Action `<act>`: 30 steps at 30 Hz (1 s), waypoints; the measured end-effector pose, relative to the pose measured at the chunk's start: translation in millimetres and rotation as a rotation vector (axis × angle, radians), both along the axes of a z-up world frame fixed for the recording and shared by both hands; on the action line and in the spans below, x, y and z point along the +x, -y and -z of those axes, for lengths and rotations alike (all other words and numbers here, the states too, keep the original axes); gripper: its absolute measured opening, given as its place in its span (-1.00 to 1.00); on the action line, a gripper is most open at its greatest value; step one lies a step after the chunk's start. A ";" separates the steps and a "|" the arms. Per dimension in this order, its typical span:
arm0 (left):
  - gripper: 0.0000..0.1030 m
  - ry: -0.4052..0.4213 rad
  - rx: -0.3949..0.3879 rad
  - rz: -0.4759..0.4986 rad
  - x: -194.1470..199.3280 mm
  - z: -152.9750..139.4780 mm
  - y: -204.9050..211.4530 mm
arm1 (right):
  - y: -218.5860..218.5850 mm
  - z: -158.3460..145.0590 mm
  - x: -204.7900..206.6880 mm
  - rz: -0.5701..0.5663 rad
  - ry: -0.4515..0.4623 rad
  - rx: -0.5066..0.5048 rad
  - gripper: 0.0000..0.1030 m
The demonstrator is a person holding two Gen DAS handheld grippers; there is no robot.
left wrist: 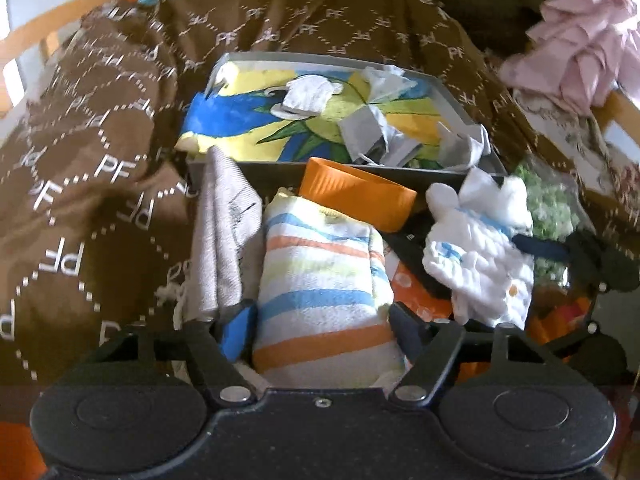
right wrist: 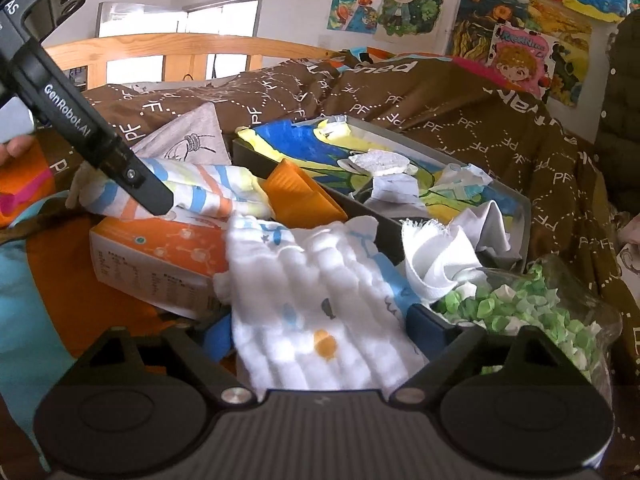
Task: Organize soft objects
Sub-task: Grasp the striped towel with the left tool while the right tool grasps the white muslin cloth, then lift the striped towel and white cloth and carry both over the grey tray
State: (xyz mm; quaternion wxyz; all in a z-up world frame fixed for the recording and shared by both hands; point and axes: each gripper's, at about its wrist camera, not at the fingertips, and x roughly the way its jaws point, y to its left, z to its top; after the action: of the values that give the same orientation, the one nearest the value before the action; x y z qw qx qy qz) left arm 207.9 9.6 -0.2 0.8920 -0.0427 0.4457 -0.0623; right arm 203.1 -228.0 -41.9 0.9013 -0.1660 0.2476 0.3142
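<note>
Daylight fills both views, bright and soft, with no hard shadows. In the right wrist view it pours through a window (right wrist: 136, 20) far up and left of the right hand-held gripper (right wrist: 320, 328); the panes are blown out to plain white. The white muslin cloth (right wrist: 320, 292) between its fingers is smeared with motion blur and partly overexposed. In the left wrist view the pink cloth (left wrist: 576, 44), far up and right of the left hand-held gripper (left wrist: 320, 320), is blurred and washed out. The fisheye bends the wooden bed rail (right wrist: 192, 46) and darkens the corners.
</note>
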 end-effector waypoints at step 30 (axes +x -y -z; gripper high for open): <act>-0.48 -0.008 -0.260 -0.203 -47.2 -1.8 -33.2 | 38.7 -19.3 -7.3 0.111 -0.191 0.248 -0.49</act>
State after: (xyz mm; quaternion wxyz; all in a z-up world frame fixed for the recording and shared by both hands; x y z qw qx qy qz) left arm 160.7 42.9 1.6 0.8788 -0.2028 0.4309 -0.0290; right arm 195.9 -266.8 -22.6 0.9032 -0.0088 0.3003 0.3066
